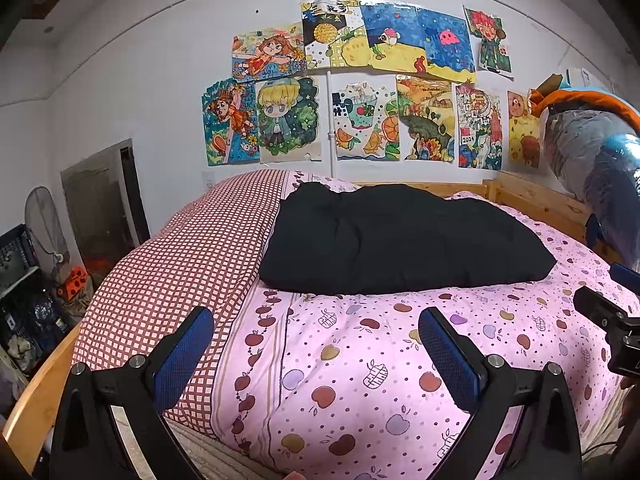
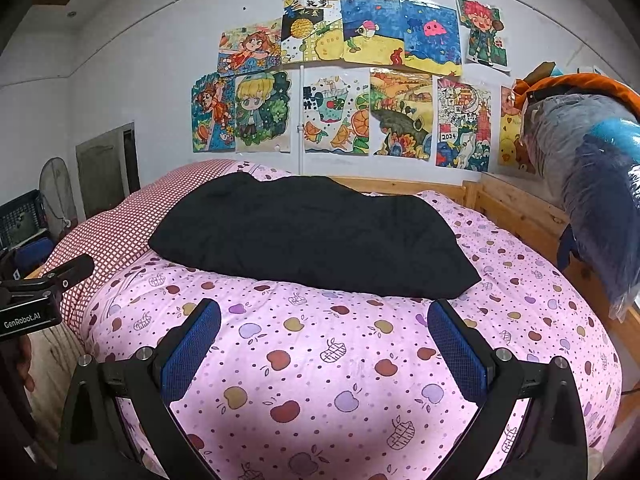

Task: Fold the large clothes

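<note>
A large black garment (image 1: 400,240) lies in a folded, puffy rectangular bundle on the pink apple-print quilt (image 1: 360,360) of the bed. It also shows in the right wrist view (image 2: 312,236). My left gripper (image 1: 316,320) is open and empty, held above the quilt a short way in front of the garment's near left edge. My right gripper (image 2: 324,312) is open and empty, in front of the garment's near right edge. The right gripper's body shows at the right edge of the left wrist view (image 1: 608,320).
A red checked pillow or quilt (image 1: 192,264) lies left of the garment. A wooden bed frame (image 2: 516,212) runs along the back and right. A bagged bundle (image 2: 592,172) hangs at the right. Drawings (image 1: 360,92) cover the wall. A fan (image 1: 44,232) and crates stand left.
</note>
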Demonstrator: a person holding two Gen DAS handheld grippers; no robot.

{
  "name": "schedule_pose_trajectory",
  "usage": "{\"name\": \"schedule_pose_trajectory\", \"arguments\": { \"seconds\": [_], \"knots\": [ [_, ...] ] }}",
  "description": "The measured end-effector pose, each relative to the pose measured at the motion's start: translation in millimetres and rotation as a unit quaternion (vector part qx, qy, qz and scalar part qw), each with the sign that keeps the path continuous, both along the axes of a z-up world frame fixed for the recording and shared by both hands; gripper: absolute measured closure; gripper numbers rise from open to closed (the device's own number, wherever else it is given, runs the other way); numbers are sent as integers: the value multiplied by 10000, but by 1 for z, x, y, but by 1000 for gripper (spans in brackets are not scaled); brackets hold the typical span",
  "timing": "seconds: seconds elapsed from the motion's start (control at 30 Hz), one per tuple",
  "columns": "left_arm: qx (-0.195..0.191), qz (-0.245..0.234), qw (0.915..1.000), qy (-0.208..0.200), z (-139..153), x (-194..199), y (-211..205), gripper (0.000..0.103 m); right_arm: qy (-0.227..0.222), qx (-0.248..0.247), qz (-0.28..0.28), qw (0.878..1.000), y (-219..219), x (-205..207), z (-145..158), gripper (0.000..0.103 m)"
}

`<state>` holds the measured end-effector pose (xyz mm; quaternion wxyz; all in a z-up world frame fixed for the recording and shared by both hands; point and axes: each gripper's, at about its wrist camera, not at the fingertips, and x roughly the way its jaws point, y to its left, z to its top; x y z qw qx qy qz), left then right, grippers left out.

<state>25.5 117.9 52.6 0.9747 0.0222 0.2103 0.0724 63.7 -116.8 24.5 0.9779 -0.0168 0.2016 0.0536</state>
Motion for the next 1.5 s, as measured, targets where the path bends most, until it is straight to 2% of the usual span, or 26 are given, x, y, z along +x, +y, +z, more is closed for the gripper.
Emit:
{"name": "schedule_pose_trajectory", "arguments": {
  "seconds": [0.97,1.5],
  "knots": [
    [7,17,10000,-13,0,-1,0,0,0,11,3,10000,-2,-1,0,1],
    [6,45,10000,-22,10,-3,2,0,2,23,0,10000,-3,-1,1,1]
  ]
}}
